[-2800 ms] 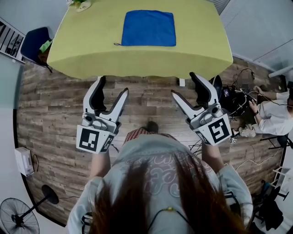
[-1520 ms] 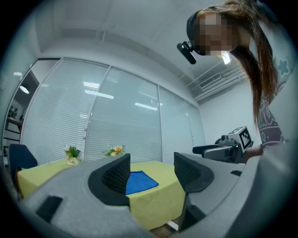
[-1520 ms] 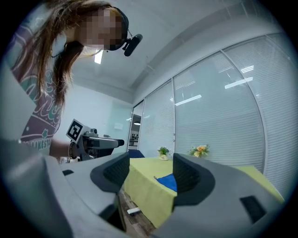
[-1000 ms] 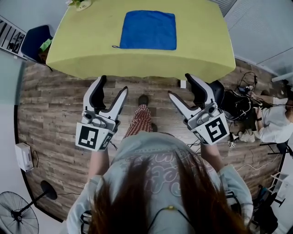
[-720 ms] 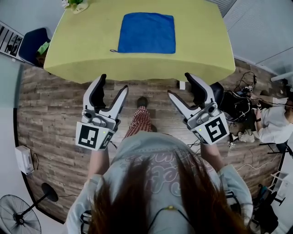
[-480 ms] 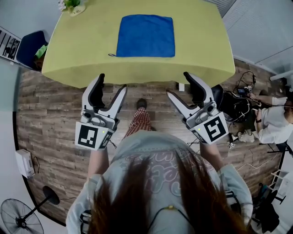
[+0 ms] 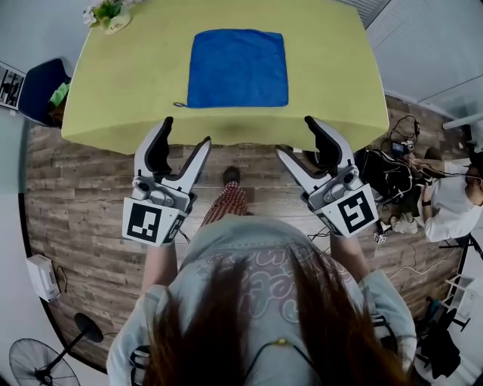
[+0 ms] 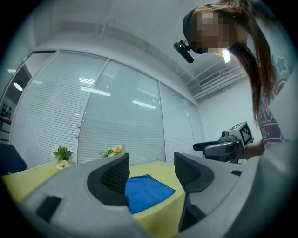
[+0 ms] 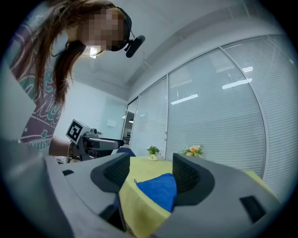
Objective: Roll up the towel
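A blue towel (image 7: 238, 68) lies flat and spread out on the yellow-green table (image 7: 136, 90), near its middle. It also shows between the jaws in the left gripper view as the towel (image 8: 148, 189) and in the right gripper view as the towel (image 9: 160, 187). My left gripper (image 7: 183, 137) hovers open at the table's near edge, left of the towel, with nothing between its jaws. My right gripper (image 7: 301, 140) is open too, at the near edge to the right, holding nothing. Both point level toward the table.
A small flower pot (image 7: 108, 15) stands at the table's far left corner. A blue chair (image 7: 39, 89) sits left of the table. Cables and gear (image 7: 392, 162) lie on the wood floor at right, by a seated person (image 7: 453, 200). A fan (image 7: 41, 362) stands lower left.
Both grippers have moved forward toward the table, now reaching its near edge. The table and towel appear closer and larger. Jaws stayed open.
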The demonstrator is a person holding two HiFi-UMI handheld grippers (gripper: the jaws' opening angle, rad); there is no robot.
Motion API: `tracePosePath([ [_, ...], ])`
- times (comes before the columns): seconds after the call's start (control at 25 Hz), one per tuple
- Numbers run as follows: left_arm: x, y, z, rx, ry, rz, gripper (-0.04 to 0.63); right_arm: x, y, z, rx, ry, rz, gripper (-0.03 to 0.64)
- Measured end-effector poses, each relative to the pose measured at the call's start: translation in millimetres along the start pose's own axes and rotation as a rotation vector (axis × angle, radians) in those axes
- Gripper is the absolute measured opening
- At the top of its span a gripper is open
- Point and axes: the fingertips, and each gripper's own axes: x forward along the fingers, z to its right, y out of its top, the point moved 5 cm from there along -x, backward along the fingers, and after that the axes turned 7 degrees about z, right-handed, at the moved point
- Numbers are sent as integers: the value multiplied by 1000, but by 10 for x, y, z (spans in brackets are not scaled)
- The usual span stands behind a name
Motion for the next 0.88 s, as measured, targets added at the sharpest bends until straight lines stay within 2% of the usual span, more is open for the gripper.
tracePosePath([
  [0.24, 251, -80, -289, -8, -7, -10, 282, 295, -95, 239, 25, -3, 0, 290],
  [0.36, 382, -83, -451, 2, -10, -14, 282, 457, -125, 351, 3, 1, -18, 290],
  [0.56, 564, -103, -655, 7, -28, -15, 282, 749, -125, 451, 10, 4, 10, 290],
  [0.88, 810, -160, -964, -9, -57, -14, 282, 1019, -200, 638, -8, -38, -7, 290],
])
